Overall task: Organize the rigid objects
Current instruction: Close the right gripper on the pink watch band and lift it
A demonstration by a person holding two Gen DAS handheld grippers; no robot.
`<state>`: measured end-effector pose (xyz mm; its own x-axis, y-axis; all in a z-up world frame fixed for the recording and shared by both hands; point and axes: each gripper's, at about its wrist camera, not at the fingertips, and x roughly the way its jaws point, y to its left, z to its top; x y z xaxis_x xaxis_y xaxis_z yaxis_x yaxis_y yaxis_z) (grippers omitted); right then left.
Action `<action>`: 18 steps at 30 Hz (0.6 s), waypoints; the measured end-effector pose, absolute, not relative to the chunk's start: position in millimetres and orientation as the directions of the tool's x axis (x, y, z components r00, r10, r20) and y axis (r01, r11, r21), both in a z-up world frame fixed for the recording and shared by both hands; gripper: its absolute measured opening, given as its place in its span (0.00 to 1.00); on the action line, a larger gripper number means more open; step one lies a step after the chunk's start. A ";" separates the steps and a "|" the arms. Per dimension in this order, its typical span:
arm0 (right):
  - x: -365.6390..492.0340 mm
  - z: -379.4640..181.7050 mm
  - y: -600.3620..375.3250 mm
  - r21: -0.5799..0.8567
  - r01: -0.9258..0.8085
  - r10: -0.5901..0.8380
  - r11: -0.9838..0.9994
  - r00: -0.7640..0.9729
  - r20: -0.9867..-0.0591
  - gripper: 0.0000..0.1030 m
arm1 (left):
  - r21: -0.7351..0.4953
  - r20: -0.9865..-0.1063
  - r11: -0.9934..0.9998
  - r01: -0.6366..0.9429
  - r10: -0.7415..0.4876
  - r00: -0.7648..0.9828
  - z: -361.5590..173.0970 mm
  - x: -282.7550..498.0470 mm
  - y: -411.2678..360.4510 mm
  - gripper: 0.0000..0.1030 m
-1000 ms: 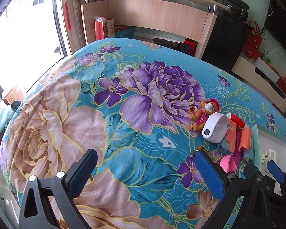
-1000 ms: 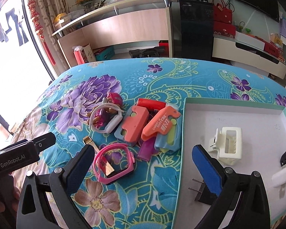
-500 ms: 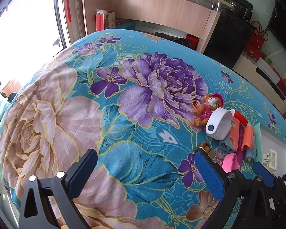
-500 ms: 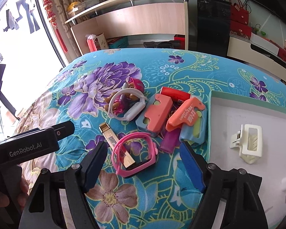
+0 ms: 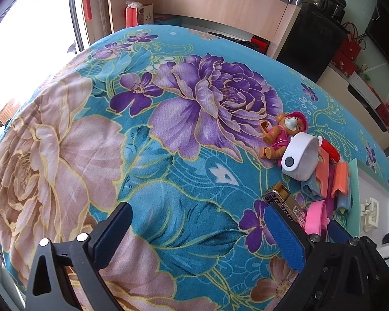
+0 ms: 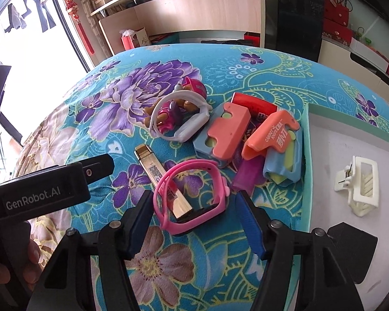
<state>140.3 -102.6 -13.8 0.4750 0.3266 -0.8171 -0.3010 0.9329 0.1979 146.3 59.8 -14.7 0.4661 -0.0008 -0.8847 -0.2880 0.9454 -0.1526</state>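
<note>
A pink watch (image 6: 192,197) lies on the flowered cloth with a gold lighter (image 6: 155,173) poking through its band. My right gripper (image 6: 194,220) straddles the watch; its jaws are closing and the pads stand just off the band. Behind it lie a white watch (image 6: 194,127) over a toy dog (image 6: 173,114), two orange-and-blue toy knives (image 6: 225,134), a red lighter (image 6: 254,103) and a purple one (image 6: 246,176). My left gripper (image 5: 199,233) hangs open over bare cloth, left of the pile.
A white tray with a teal rim (image 6: 307,155) sits right of the pile and holds a white hair clip (image 6: 360,186) and a black plug (image 6: 350,248). The left tool's housing (image 6: 44,194) is close on the left. A wooden desk and black cabinet stand beyond the cloth.
My right gripper has swung left from the tray's rim to over the pink watch, sinking, and its jaws have narrowed around it. The left gripper has sunk a little toward the cloth.
</note>
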 end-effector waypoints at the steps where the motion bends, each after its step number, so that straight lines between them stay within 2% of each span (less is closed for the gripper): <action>1: 140.4 -13.5 -102.5 0.201 -0.302 0.330 0.932 0.474 -0.816 0.64 | -0.153 -0.886 0.946 -0.287 -0.002 0.464 -15.3 146.7 59.2 1.00; 4: 140.4 -13.2 -102.7 0.205 -0.302 0.334 0.931 0.475 -0.814 0.63 | -0.152 -0.887 0.947 -0.283 -0.004 0.463 -15.7 147.5 57.4 1.00; 6: 140.6 -13.7 -102.9 0.214 -0.303 0.341 0.929 0.470 -0.814 0.59 | -0.151 -0.886 0.948 -0.280 -0.004 0.464 -15.6 147.9 57.0 1.00; 18: 140.1 -11.1 -107.7 0.233 -0.297 0.355 0.926 0.476 -0.805 0.58 | -0.148 -0.882 0.949 -0.280 0.001 0.471 -13.8 147.0 55.6 1.00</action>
